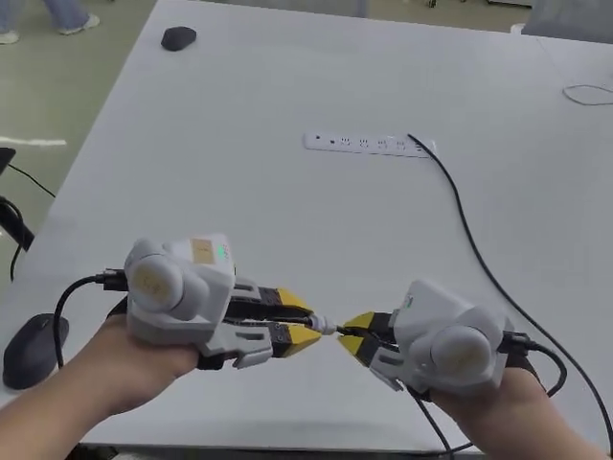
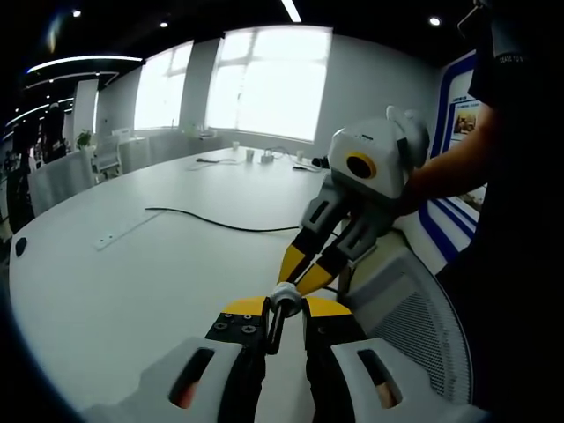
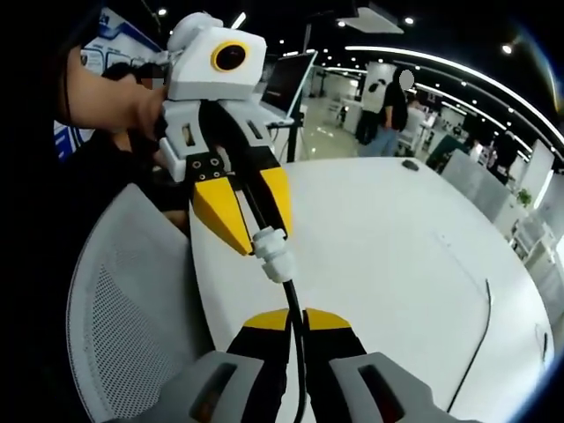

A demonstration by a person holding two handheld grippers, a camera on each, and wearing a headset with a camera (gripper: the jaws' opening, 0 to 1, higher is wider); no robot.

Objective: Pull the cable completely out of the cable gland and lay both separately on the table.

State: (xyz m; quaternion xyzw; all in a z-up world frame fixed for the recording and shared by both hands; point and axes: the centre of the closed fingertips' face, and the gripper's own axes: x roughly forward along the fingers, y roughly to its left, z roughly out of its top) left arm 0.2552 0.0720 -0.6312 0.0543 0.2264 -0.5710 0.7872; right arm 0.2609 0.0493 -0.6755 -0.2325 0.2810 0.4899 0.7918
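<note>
Above the front edge of the white table [image 1: 239, 144] the two grippers meet tip to tip. My left gripper [image 1: 311, 331] is shut on a small white cable gland [image 1: 329, 330]; in its own view the gland [image 2: 284, 297] sits clamped between the yellow-tipped jaws of the left gripper [image 2: 284, 308]. A thin black cable [image 3: 295, 300] leaves the gland [image 3: 271, 249] and runs straight down between the jaws of my right gripper [image 3: 298, 319], which is shut on it. The right gripper [image 1: 350, 337] is a short gap from the gland. The cable is still in the gland.
A white power strip [image 1: 369, 144] lies mid-table, its black cord [image 1: 469, 230] trailing toward the near right edge. A black mouse [image 1: 178, 37] rests far left; another dark mouse [image 1: 34, 347] is near the left hand. A grey mesh chair [image 3: 123, 317] stands below the grippers.
</note>
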